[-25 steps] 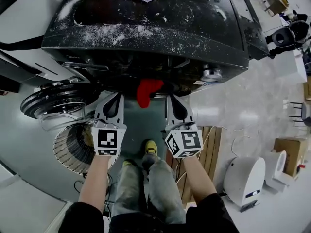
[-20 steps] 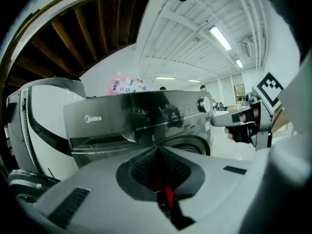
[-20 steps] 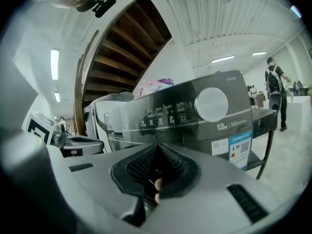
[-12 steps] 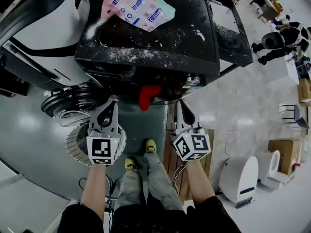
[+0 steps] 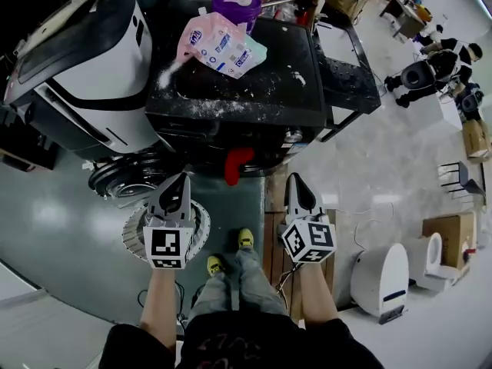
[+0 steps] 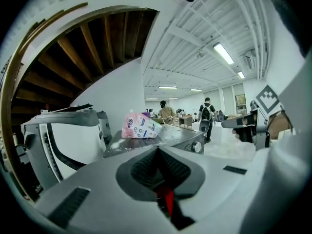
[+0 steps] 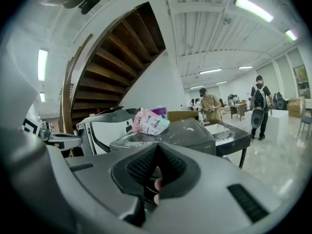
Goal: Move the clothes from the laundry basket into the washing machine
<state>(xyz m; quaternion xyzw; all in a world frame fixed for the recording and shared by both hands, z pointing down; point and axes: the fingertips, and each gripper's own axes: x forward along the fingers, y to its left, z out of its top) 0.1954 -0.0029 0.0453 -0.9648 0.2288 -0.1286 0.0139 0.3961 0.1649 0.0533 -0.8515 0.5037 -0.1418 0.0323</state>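
With the left gripper (image 5: 179, 181) and right gripper (image 5: 297, 183) before the washer (image 5: 238, 91), fingers closed on nothing, the red cloth (image 5: 237, 164) dangling from its mouth may slip to the floor (image 5: 231, 206), being only half inside.

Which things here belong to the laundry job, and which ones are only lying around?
For the job:
washing machine
red cloth
laundry basket

Only lying around:
pink bag
purple tub
cardboard box

Grey left gripper (image 5: 182, 179) and right gripper (image 5: 297, 181) (black-and-white marker cubes (image 5: 168, 246)); black sleeves (image 5: 131, 344); grey trousers (image 5: 234, 287); yellow shoes (image 5: 245, 239)
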